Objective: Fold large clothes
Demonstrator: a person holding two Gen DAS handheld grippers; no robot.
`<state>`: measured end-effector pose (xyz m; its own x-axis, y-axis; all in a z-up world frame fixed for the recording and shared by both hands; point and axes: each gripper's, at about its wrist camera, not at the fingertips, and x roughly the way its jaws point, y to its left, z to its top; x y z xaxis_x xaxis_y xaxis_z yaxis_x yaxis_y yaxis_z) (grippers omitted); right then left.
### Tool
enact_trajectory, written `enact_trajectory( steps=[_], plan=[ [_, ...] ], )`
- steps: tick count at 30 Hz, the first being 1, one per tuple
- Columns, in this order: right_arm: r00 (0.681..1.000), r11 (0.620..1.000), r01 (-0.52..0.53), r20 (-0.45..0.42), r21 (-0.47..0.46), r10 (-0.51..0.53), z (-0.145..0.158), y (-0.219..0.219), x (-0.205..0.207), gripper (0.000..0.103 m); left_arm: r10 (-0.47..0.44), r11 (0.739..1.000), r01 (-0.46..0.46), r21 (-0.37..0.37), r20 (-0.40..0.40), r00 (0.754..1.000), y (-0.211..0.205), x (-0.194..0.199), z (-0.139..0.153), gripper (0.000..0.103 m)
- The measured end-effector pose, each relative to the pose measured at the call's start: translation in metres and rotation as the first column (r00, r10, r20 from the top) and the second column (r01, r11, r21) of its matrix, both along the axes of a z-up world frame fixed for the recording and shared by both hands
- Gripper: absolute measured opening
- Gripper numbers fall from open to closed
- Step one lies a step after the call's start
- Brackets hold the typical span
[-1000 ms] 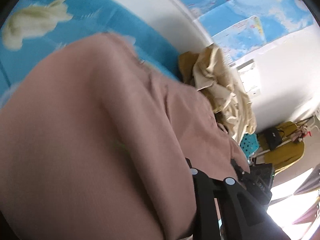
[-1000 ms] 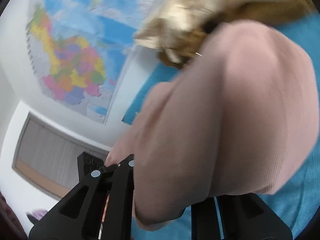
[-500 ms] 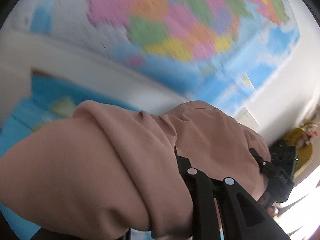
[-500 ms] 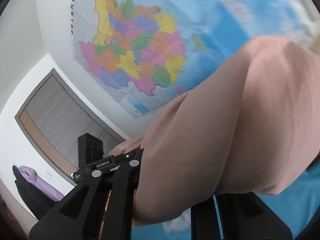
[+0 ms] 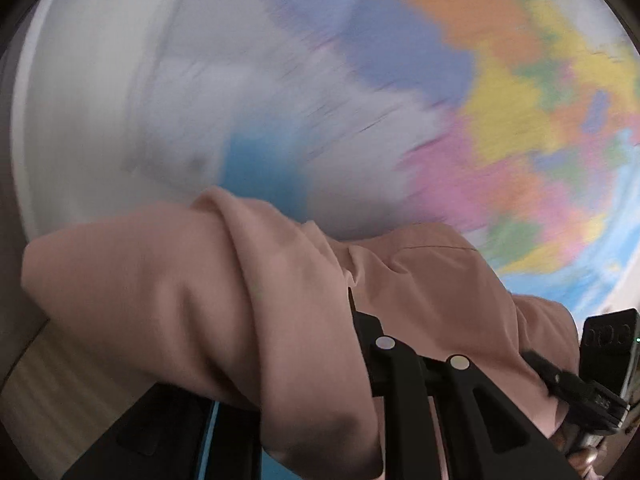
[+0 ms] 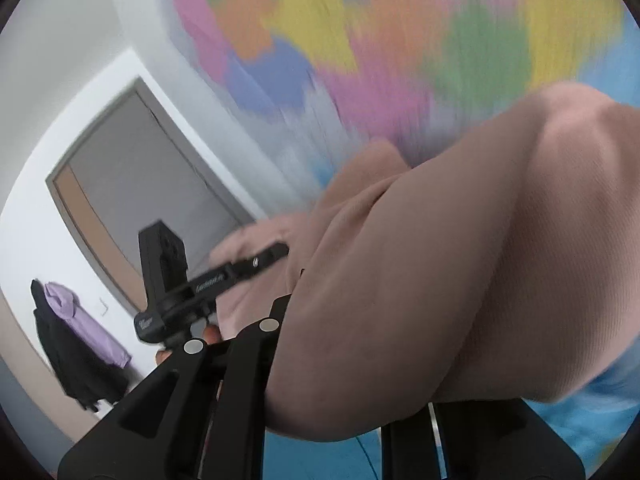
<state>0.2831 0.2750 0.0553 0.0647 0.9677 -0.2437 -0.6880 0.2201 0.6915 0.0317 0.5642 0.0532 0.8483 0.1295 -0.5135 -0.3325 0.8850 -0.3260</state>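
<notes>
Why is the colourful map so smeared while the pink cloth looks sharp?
Left wrist view: the map streaks with motion blur, while the cloth stays crisp. Right wrist view: same smear on the map; the cloth is sharper; fisheye bends the door frame.

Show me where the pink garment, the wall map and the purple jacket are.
pink garment (image 5: 168, 292), left wrist view, bunched fold.
wall map (image 6: 320, 12), right wrist view, blurred coloured patches.
purple jacket (image 6: 86, 320), right wrist view, hanging body.
</notes>
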Motion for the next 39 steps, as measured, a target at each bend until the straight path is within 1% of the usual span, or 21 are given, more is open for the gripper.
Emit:
enact_trajectory(
  steps=[3, 5, 7, 8, 10, 12, 15, 18, 20, 21, 22, 23, 25, 27, 29, 31, 33, 34, 35, 38, 39],
  plan=[
    [0.991, 0.988, -0.08, -0.117, -0.129, 0.065, -0.071, 0.035, -0.009, 0.013, 0.041, 0.996, -0.051, -0.075, -0.128, 0.991, 0.035, -0.005, -0.069, 0.016],
    [0.978, 0.98, -0.129, -0.186, -0.154, 0.1, -0.103, 0.041, -0.017, 0.017, 0.053, 0.994, -0.071, -0.088, -0.188, 0.981, 0.043, -0.01, -0.101, 0.016],
    [0.966, 0.974, -0.149, -0.237, -0.172, 0.106, -0.122, 0.039, -0.023, 0.033, 0.066, 0.991, -0.088, -0.101, -0.207, 0.976, 0.048, -0.019, -0.119, 0.017],
    [0.958, 0.972, -0.161, -0.264, -0.17, 0.113, -0.127, 0.036, -0.024, 0.036, 0.067, 0.989, -0.092, -0.113, -0.207, 0.976, 0.05, -0.022, -0.123, 0.018],
    [0.948, 0.969, -0.164, -0.303, -0.184, 0.103, -0.132, 0.023, -0.025, 0.065, 0.074, 0.985, -0.103, -0.141, -0.199, 0.977, 0.054, -0.029, -0.127, 0.022],
    [0.939, 0.97, -0.177, -0.325, -0.169, 0.115, -0.132, 0.003, -0.027, 0.067, 0.077, 0.983, -0.109, -0.147, -0.204, 0.976, 0.056, -0.031, -0.128, 0.025],
    [0.932, 0.973, -0.167, -0.346, -0.158, 0.104, -0.132, -0.032, -0.029, 0.08, 0.082, 0.985, -0.113, -0.132, -0.217, 0.973, 0.052, -0.03, -0.13, 0.029],
    [0.921, 0.986, -0.116, -0.385, -0.122, 0.061, -0.131, -0.061, -0.018, 0.08, 0.088, 0.984, -0.119, -0.13, -0.224, 0.971, 0.055, -0.031, -0.129, 0.033],
    [0.915, 0.987, -0.069, -0.403, -0.143, 0.006, -0.137, -0.079, -0.013, 0.071, 0.098, 0.982, -0.132, -0.133, -0.237, 0.967, 0.056, -0.027, -0.133, 0.035],
    [0.909, 0.988, -0.046, -0.416, -0.144, -0.018, -0.14, -0.087, -0.009, 0.053, 0.108, 0.981, -0.143, -0.133, -0.242, 0.964, 0.057, -0.025, -0.134, 0.035],
    [0.899, 0.991, -0.036, -0.437, -0.131, -0.025, -0.143, -0.085, -0.003, 0.023, 0.115, 0.98, -0.151, -0.131, -0.248, 0.962, 0.056, -0.024, -0.135, 0.036],
    [0.888, 0.992, -0.033, -0.459, -0.125, -0.029, -0.148, -0.086, -0.001, 0.011, 0.128, 0.979, -0.164, -0.124, -0.256, 0.958, 0.056, -0.022, -0.135, 0.036],
    [0.89, 0.987, -0.055, -0.455, -0.153, -0.021, -0.146, -0.084, -0.006, 0.005, 0.157, 0.974, -0.194, -0.117, -0.27, 0.95, 0.056, -0.016, -0.137, 0.036],
    [0.917, 0.979, -0.115, -0.396, -0.171, 0.039, -0.133, -0.082, -0.026, 0.005, 0.194, 0.97, -0.23, -0.084, -0.313, 0.93, 0.053, -0.007, -0.138, 0.036],
    [0.935, 0.958, -0.147, -0.351, -0.246, 0.053, -0.129, -0.083, -0.035, 0.006, 0.214, 0.97, -0.24, -0.043, -0.323, 0.922, 0.048, -0.005, -0.136, 0.045],
    [0.932, 0.943, -0.127, -0.363, -0.308, 0.007, -0.135, -0.089, -0.031, 0.023, 0.239, 0.967, -0.253, -0.007, -0.313, 0.919, 0.04, -0.012, -0.13, 0.047],
    [0.937, 0.944, -0.116, -0.351, -0.31, 0.0, -0.129, -0.095, -0.025, 0.029, 0.255, 0.967, -0.25, 0.054, -0.313, 0.915, 0.027, -0.018, -0.123, 0.051],
    [0.943, 0.942, -0.11, -0.332, -0.318, -0.002, -0.126, -0.1, -0.024, 0.045, 0.26, 0.965, -0.248, 0.081, -0.31, 0.914, 0.021, -0.022, -0.12, 0.053],
    [0.958, 0.933, -0.094, -0.287, -0.347, -0.011, -0.118, -0.104, -0.026, 0.051, 0.262, 0.965, -0.243, 0.099, -0.307, 0.915, 0.017, -0.031, -0.116, 0.052],
    [0.983, 0.911, -0.063, -0.181, -0.409, -0.013, -0.102, -0.112, -0.034, 0.054, 0.32, 0.943, -0.274, 0.189, -0.285, 0.904, 0.006, -0.058, -0.105, 0.062],
    [0.991, 0.899, -0.04, -0.134, -0.436, -0.021, -0.094, -0.118, -0.038, 0.054, 0.348, 0.925, -0.29, 0.246, -0.242, 0.906, -0.005, -0.071, -0.096, 0.063]
  ],
)
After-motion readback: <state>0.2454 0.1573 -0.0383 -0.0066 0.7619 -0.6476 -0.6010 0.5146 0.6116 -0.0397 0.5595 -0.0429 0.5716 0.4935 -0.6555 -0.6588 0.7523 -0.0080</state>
